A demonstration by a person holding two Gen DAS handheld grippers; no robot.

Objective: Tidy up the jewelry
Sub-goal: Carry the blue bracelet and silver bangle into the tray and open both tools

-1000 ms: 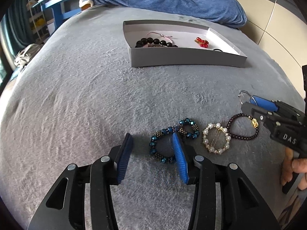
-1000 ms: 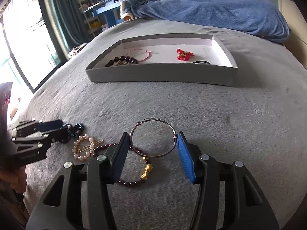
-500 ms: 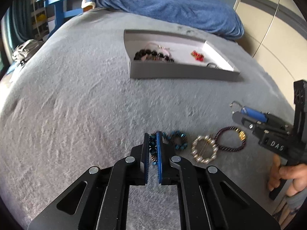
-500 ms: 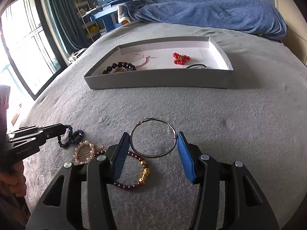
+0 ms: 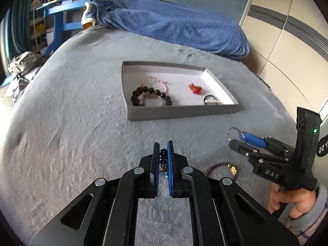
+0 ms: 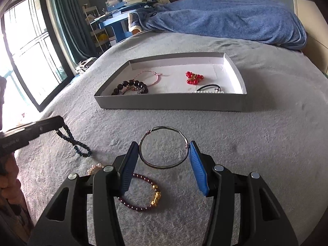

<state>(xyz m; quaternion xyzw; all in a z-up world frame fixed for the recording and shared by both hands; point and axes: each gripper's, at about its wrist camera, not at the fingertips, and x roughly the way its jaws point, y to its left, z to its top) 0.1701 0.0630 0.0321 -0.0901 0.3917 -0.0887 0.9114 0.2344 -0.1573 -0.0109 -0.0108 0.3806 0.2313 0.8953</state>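
My left gripper (image 5: 163,146) is shut on the blue beaded bracelet (image 5: 163,156) and holds it off the grey bed. In the right wrist view the left gripper (image 6: 59,123) comes in from the left edge, and the blue bracelet (image 6: 76,143) dangles from it with its lower end on the cover. My right gripper (image 6: 163,143) is shut on a silver wire bangle (image 6: 186,144), pinched across its width. A garnet bracelet with a gold charm (image 6: 143,205) and a pearl ring (image 6: 94,166) lie on the bed under that gripper. The grey tray (image 6: 170,102) lies further back.
The tray (image 5: 180,112) holds a black bead bracelet (image 5: 143,92), a pink cord, red beads (image 5: 194,88) and a black cord with pearls. A blue blanket (image 5: 174,26) lies behind it. A blue desk and a window are at the left, wardrobe doors at the right.
My left gripper closed on the blue beaded bracelet and rose, lifting it from the bed. The right gripper stayed put, holding the bangle.
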